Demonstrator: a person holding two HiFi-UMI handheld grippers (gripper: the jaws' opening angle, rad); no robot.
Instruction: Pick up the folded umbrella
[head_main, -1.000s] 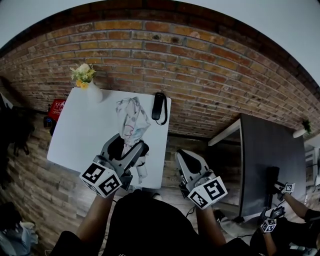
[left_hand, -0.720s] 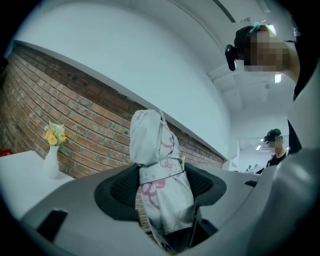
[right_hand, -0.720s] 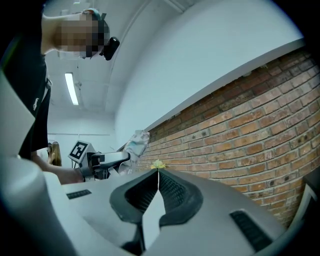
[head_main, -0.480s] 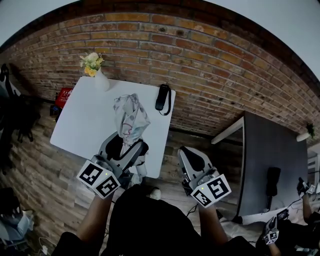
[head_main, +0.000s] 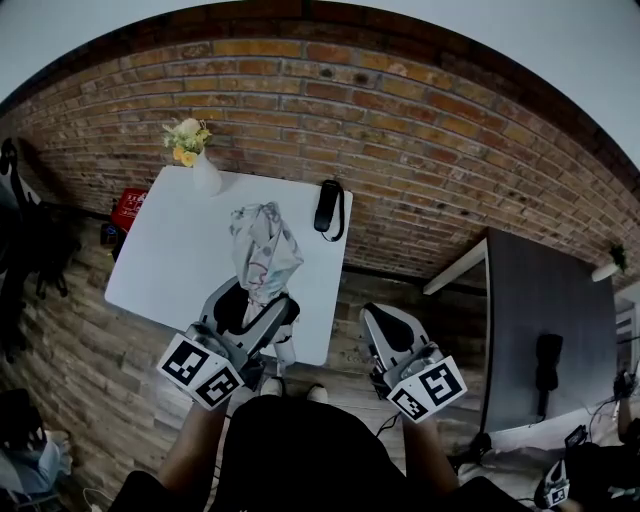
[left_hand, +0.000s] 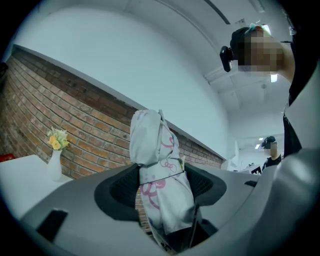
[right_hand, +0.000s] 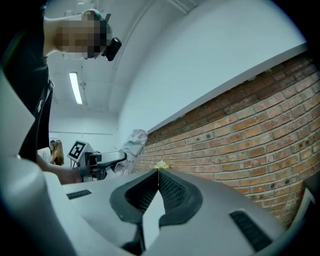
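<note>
- Folded umbrella sits clamped upright in our left gripper, lifted clear of the white table.
- Same grip as a second ago, so we reckon pickup's done.
- Right gripper is closed, empty.

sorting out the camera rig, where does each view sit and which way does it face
Head view: on the person's head, looking steeply down at the white table and brick wall; both forearms, left gripper and right gripper show.
Left gripper view: on the left gripper, facing the wall along jaws clamped on the folded umbrella; the person's torso at right.
Right gripper view: on the right gripper, facing the wall along shut, empty jaws; torso at left.
Shared: all three show the umbrella.
</note>
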